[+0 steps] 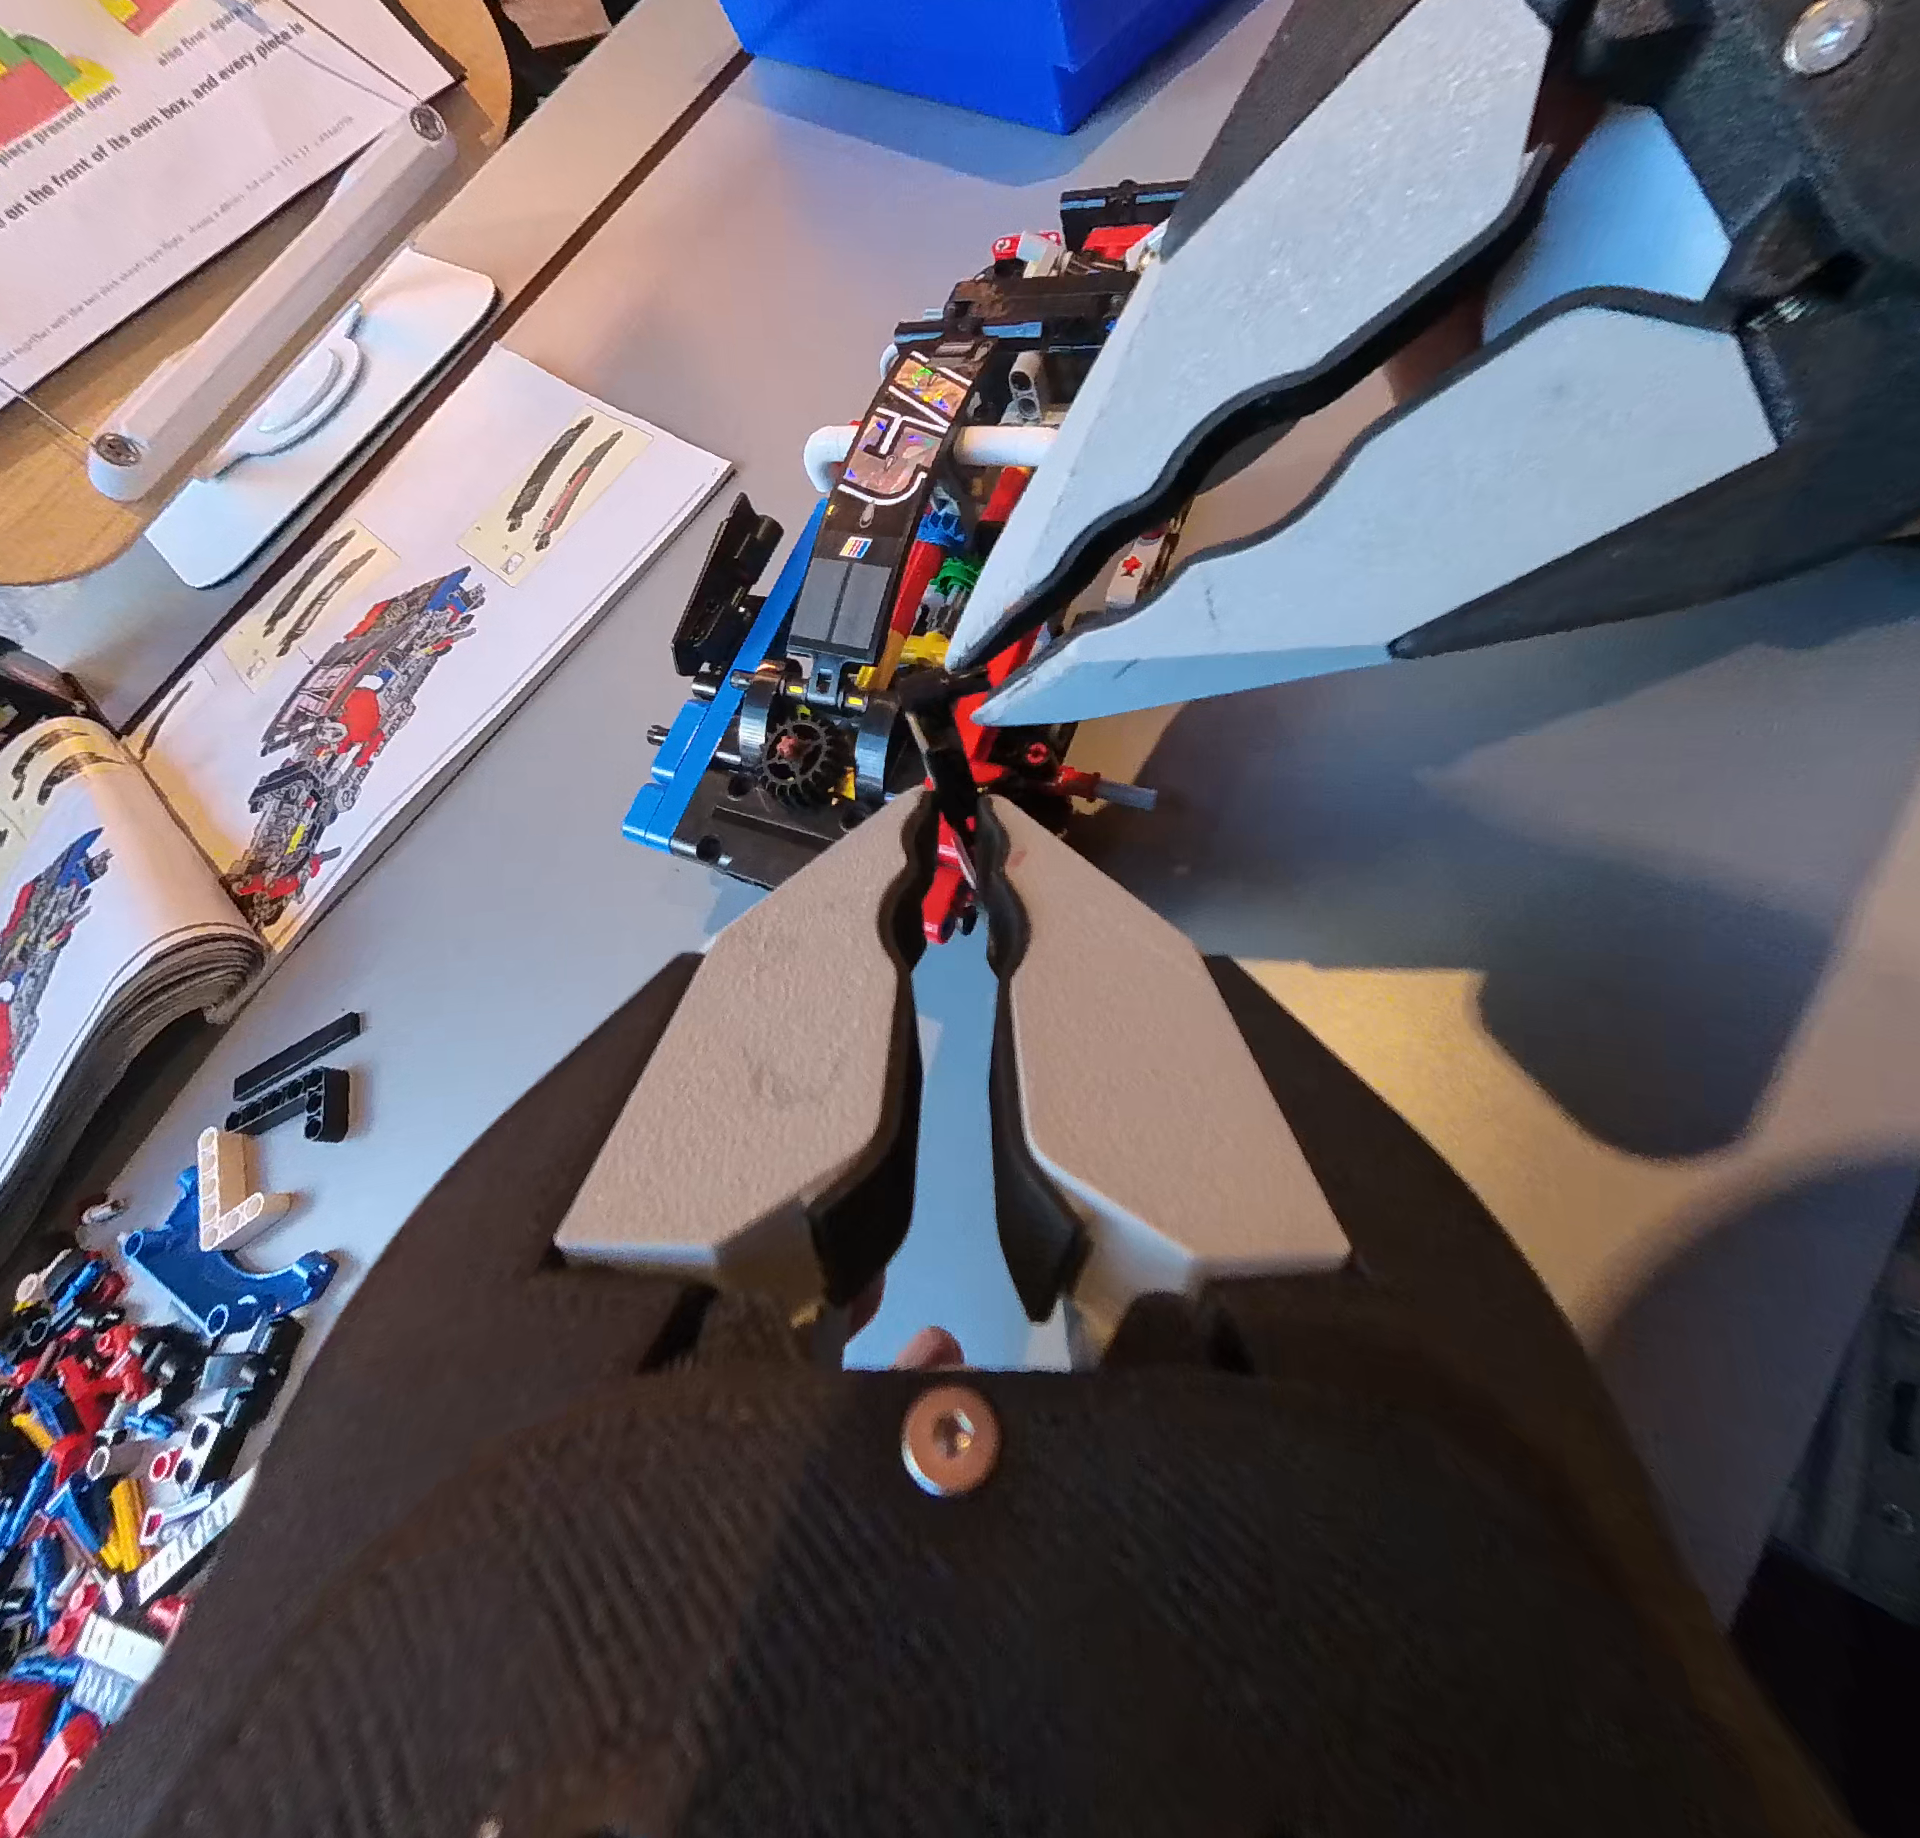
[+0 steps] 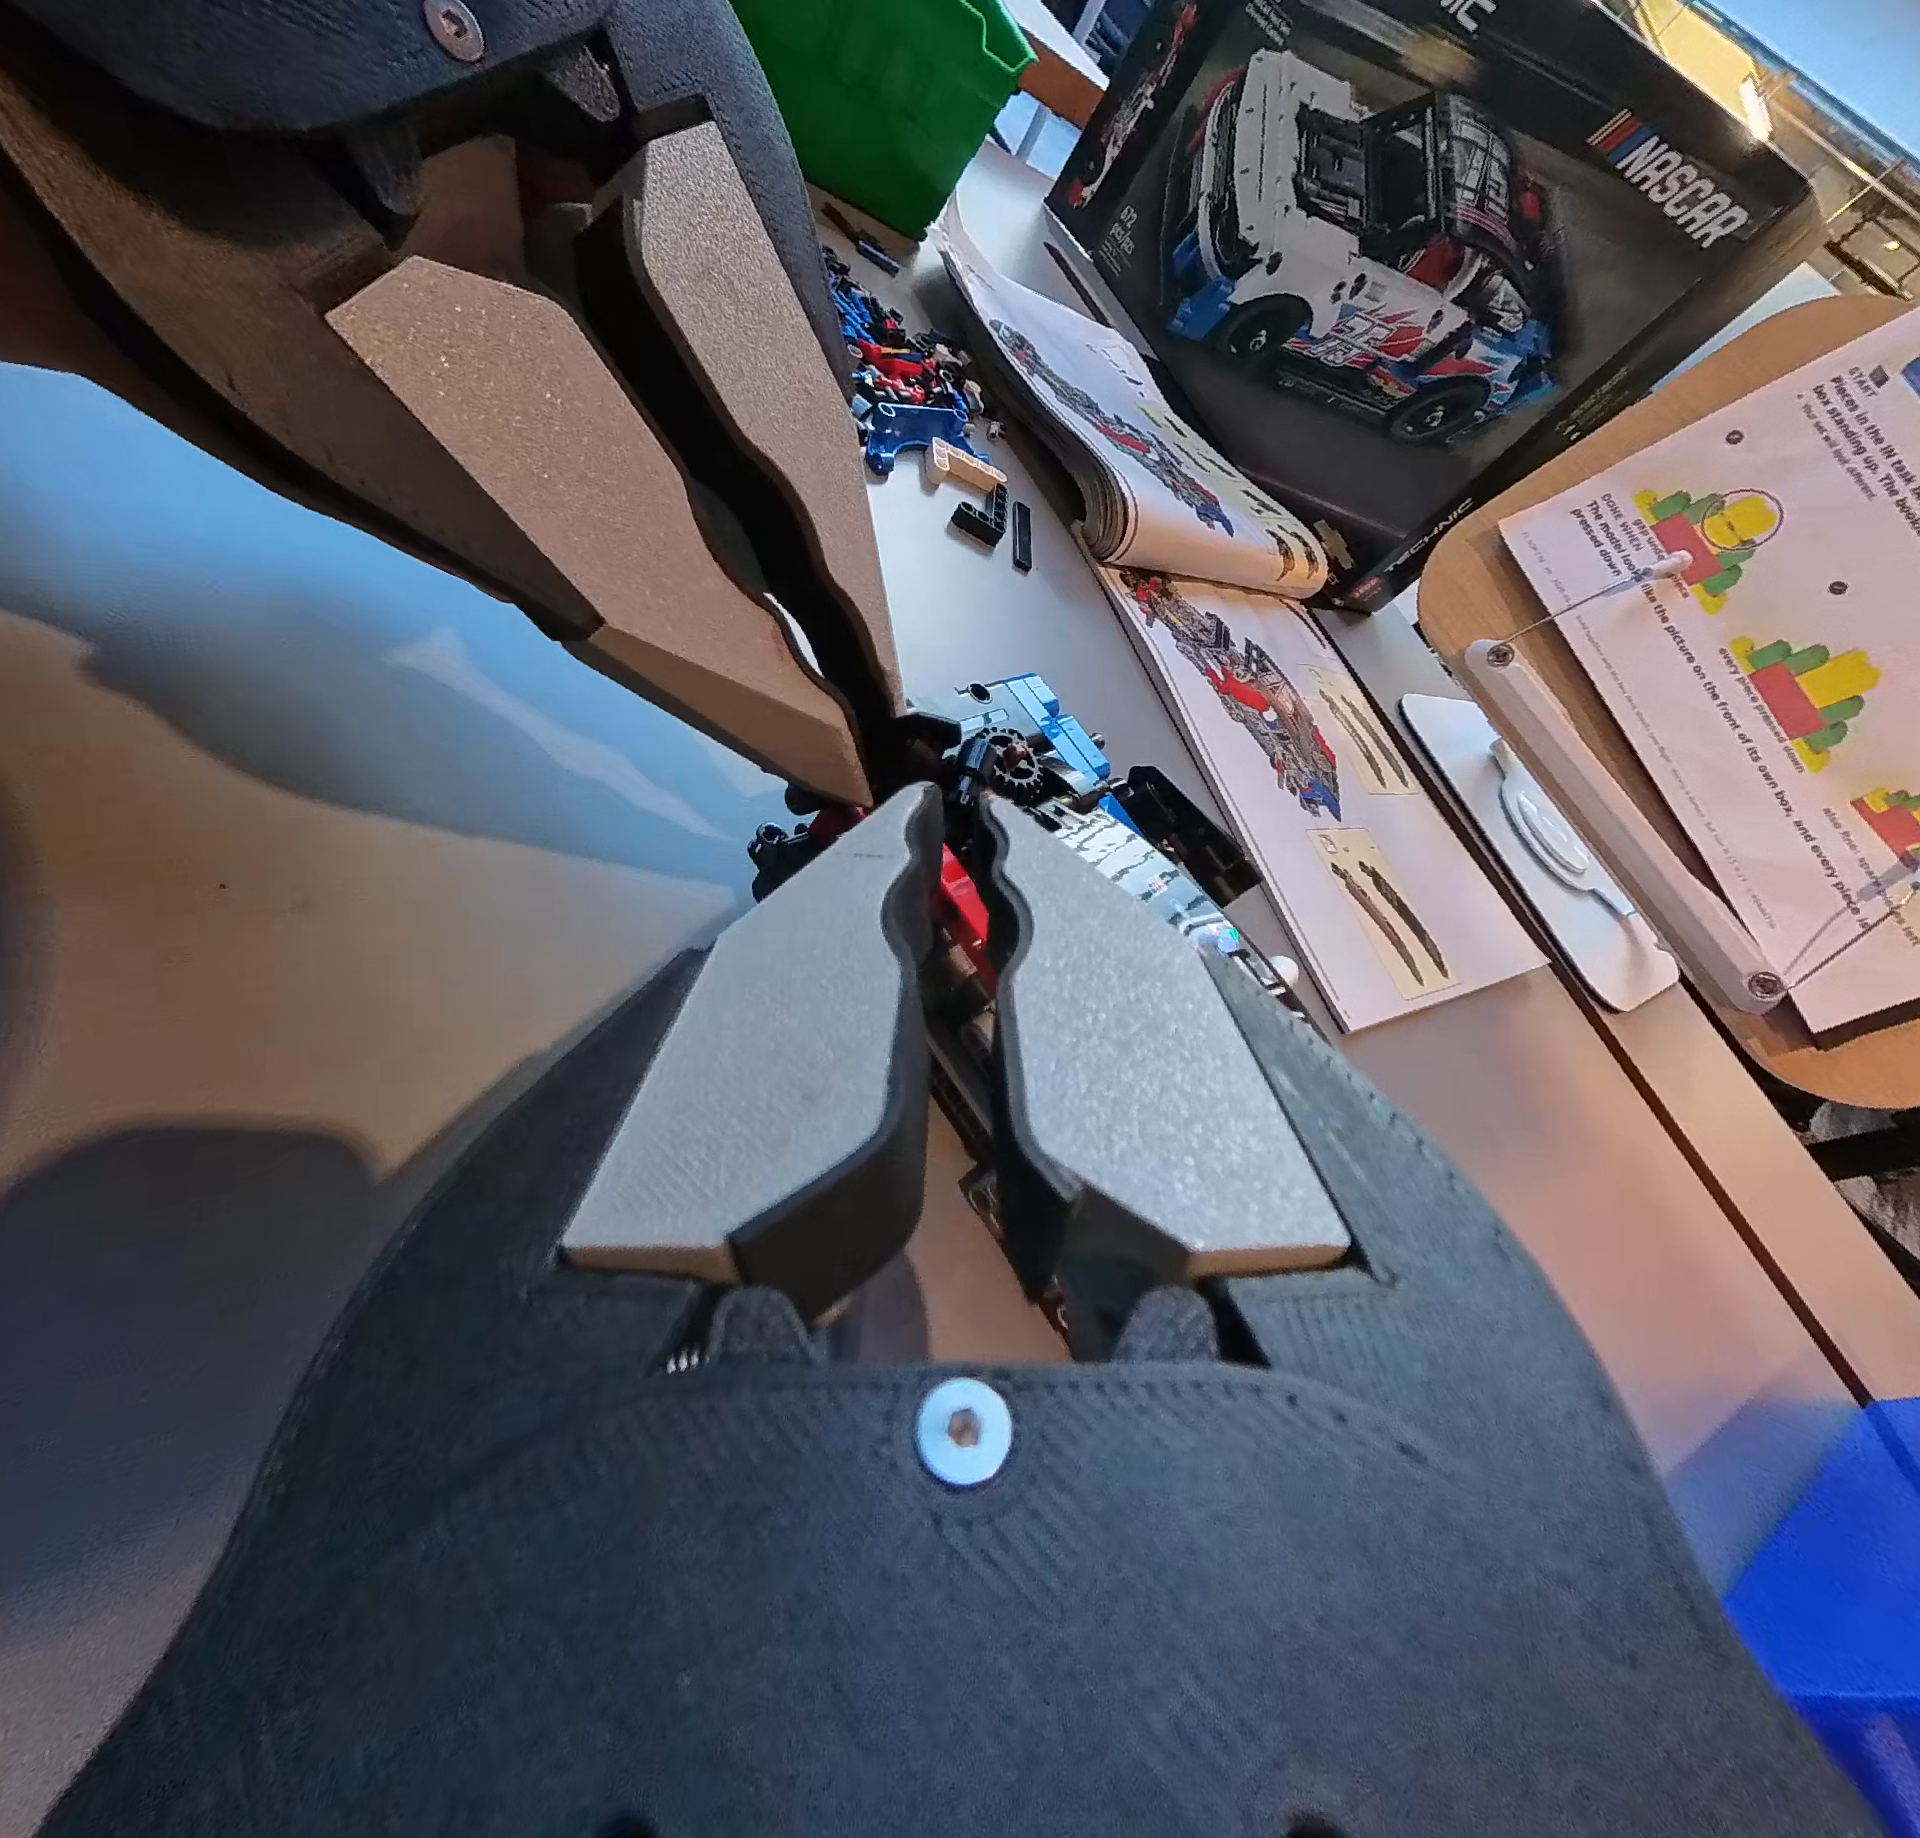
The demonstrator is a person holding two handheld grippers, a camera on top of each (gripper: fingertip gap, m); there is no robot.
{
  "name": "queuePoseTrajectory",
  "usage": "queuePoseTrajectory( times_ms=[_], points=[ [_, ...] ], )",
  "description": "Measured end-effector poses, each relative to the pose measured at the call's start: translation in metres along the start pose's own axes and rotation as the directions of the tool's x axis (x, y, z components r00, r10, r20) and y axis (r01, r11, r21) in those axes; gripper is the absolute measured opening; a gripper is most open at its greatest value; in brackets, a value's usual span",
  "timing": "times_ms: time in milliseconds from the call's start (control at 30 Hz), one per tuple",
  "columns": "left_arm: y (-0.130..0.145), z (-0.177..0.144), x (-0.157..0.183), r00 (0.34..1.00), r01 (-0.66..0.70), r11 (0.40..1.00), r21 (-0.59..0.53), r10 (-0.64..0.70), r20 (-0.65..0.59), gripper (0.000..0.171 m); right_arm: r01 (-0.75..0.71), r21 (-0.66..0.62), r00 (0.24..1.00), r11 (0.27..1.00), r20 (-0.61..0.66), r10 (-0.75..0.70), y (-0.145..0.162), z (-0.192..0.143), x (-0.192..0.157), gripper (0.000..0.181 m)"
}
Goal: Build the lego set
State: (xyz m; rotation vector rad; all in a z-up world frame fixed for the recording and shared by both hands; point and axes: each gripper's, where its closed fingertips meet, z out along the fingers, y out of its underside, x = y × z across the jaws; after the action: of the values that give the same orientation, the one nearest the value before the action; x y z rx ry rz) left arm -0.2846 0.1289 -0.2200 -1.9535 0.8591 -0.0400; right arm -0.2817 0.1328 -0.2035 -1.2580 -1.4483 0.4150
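A part-built lego car model (image 1: 873,562), black, blue and red, lies on the grey table (image 1: 644,261). My left gripper (image 1: 951,817) comes from the near side and is shut on a thin black and red part at the model's near end. My right gripper (image 1: 961,687) comes from the upper right, tips nearly together on the model just beyond that. In the right wrist view, my right gripper (image 2: 961,812) pinches the model (image 2: 1049,739) over a red part. The left gripper (image 2: 878,749) meets it tip to tip from the upper left.
An open instruction booklet (image 1: 416,645) lies left of the model, with loose black beams (image 1: 296,1082), a blue part (image 1: 218,1258) and a pile of pieces (image 1: 94,1456) nearer me. A blue bin (image 1: 987,1) stands behind. The set box (image 2: 1403,230), a green bin (image 2: 862,53) and a sheet on a stand (image 2: 1714,645) show. The tips of both grippers are at nearly the same place.
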Motion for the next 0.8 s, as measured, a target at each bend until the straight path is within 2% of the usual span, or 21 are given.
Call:
queuePoseTrajectory(
  times_ms=[133, 300, 467, 567, 700, 800],
  points=[
    [0.001, -0.002, 0.001, 1.0, 0.004, 1.0, -0.026, -0.004, 0.003, 0.004, -0.022, 0.0, 1.0, 1.0, 0.01, 0.022, 0.0, 0.001, -0.001, 0.002],
    [0.003, -0.01, 0.004, 0.997, -0.066, 0.996, -0.061, 0.068, 0.032, 0.004, -0.057, 0.021, 0.996, 0.998, 0.071, 0.056, -0.003, 0.0, -0.008, 0.001],
    [0.008, -0.016, 0.01, 1.0, -0.022, 0.998, -0.054, 0.022, -0.001, 0.006, -0.074, 0.041, 0.989, 0.996, 0.134, 0.068, -0.006, -0.001, -0.016, 0.001],
    [0.008, -0.025, 0.015, 0.995, 0.057, 0.997, -0.047, -0.061, -0.082, 0.008, -0.078, 0.063, 0.985, 0.995, 0.158, 0.067, -0.008, -0.003, -0.019, 0.0],
    [0.005, -0.041, 0.011, 0.957, 0.207, 0.977, -0.043, -0.211, -0.198, 0.04, -0.135, 0.077, 0.966, 0.988, 0.233, 0.114, -0.01, -0.004, -0.025, 0.001],
    [-0.001, -0.047, 0.012, 0.901, 0.281, 0.96, -0.007, -0.266, -0.342, 0.035, -0.189, 0.122, 0.943, 0.974, 0.298, 0.146, -0.019, -0.009, -0.029, 0.001]
  ],
)
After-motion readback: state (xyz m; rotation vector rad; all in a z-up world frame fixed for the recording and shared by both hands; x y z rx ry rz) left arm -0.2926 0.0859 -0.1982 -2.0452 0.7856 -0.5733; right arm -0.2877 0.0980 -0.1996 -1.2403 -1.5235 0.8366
